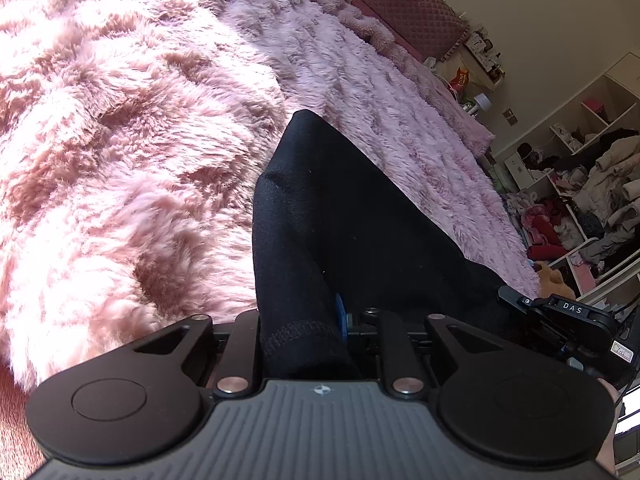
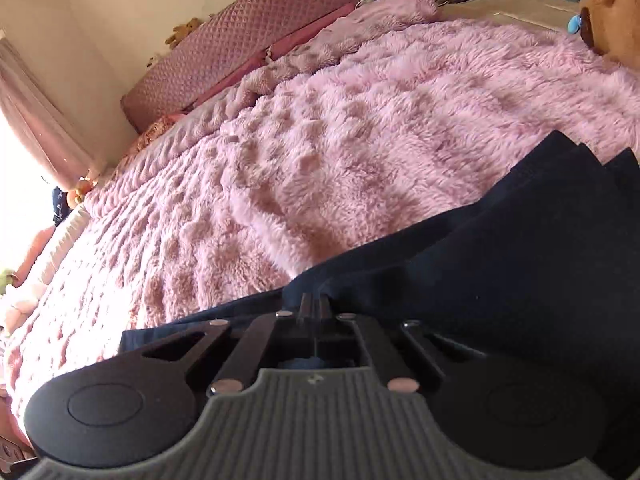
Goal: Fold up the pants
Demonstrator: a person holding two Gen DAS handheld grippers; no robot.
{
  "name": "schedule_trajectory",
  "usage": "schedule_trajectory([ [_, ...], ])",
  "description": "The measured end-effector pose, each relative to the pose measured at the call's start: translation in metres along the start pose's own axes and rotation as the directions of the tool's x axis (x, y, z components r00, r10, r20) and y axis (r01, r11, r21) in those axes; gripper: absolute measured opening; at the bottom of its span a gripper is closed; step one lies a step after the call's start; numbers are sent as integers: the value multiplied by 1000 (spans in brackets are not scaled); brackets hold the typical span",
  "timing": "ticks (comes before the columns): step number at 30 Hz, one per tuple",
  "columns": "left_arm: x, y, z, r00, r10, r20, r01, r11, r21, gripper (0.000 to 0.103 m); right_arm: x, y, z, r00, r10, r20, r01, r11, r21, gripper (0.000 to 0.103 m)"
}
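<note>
With the left tongs (image 1: 308, 320) pinching a hem and the right tongs (image 2: 315, 312) pressed together on an edge, the black pants (image 2: 500, 248) on the fluffy pink bed blanket (image 2: 320, 140) could slip free or bunch.

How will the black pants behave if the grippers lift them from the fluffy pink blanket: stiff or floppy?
Probably floppy: the black pants drape in soft folds where the left gripper holds them. Likely light, since the shut right gripper raises several layers at once. The fluffy pink blanket may drag on trailing cloth.
</note>
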State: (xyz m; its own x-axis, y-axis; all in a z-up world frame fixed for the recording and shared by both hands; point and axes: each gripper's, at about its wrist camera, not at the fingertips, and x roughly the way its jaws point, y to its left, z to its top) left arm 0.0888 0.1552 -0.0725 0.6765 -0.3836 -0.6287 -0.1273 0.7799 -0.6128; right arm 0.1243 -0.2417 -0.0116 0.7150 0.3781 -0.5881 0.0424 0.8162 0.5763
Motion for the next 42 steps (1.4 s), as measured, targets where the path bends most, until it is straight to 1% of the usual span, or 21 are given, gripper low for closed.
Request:
schedule_trajectory([
  [2,0,0,1,1000,6,0,-6,1000,-8,19,8,-4,5,997,63,-39,-63,998,-11,3],
  [3,-1,-1,2,1000,12,3,-12,1000,-16,18,11,-5,6,996,66,-62,-67,998,-20,1],
  [4,-2,-2,2,1000,15,9,-15,1000,-27,16,11,-7,7,998,27,-47,-28,1000,-9,0],
  [5,-2,-5,3,1000,15,18,-15,999,-37,13,9,-7,5,1000,13,-19,-12,1000,18,0],
  [7,-7,-11,4,999,20,38,-18,999,-44,10,-5,-5,4,998,58,5,-58,998,12,1],
  [9,-12,-24,5,998,39,56,-39,999,-3,9,-16,10,-2,994,96,-41,-100,991,-85,1],
  [11,-19,-50,9,992,91,86,-97,993,68,9,-20,26,-17,993,99,-65,-108,981,-160,1],
  [12,-22,-62,10,991,99,95,-107,990,94,9,-19,31,-24,991,111,-69,-121,978,-169,1],
  [13,-26,-76,11,989,99,109,-113,986,123,9,-14,35,-31,987,121,-109,-138,977,-165,1],
  [15,-35,-96,9,987,76,139,-95,985,141,9,8,40,-42,965,75,-251,-117,981,-156,0],
  [16,-40,-106,7,988,49,147,-70,987,144,9,16,42,-49,957,21,-289,-74,982,-173,0],
  [18,-46,-123,4,988,5,155,-29,988,152,9,17,41,-49,958,5,-286,-55,985,-166,0],
  [19,-48,-133,2,986,-4,166,-24,986,164,9,14,39,-44,959,17,-282,-59,988,-142,0],
  [20,-50,-143,0,985,-9,173,-23,983,180,9,6,36,-35,968,34,-250,-68,989,-130,0],
  [22,-54,-159,-2,983,-37,180,-1,979,202,9,-18,28,-12,989,52,-140,-73,987,-143,1],
  [24,-55,-174,-4,981,-77,180,38,976,213,9,-39,17,13,998,29,-54,-38,986,-165,3],
  [27,-51,-198,-7,977,-134,164,96,970,222,9,-64,-8,39,999,-35,9,37,985,-169,3],
  [31,-36,-230,-11,972,-190,138,155,960,232,9,-90,-46,60,986,-140,86,150,982,-117,3],
  [35,-12,-259,-18,969,-224,104,197,954,226,9,-106,-81,71,980,-163,114,166,986,-19,3],
  [38,10,-278,-32,971,-228,73,206,951,232,9,-116,-97,75,978,-163,131,161,987,24,3],
  [42,42,-304,-62,988,-150,48,130,948,291,9,-125,-111,76,977,-145,158,136,989,63,3],
])
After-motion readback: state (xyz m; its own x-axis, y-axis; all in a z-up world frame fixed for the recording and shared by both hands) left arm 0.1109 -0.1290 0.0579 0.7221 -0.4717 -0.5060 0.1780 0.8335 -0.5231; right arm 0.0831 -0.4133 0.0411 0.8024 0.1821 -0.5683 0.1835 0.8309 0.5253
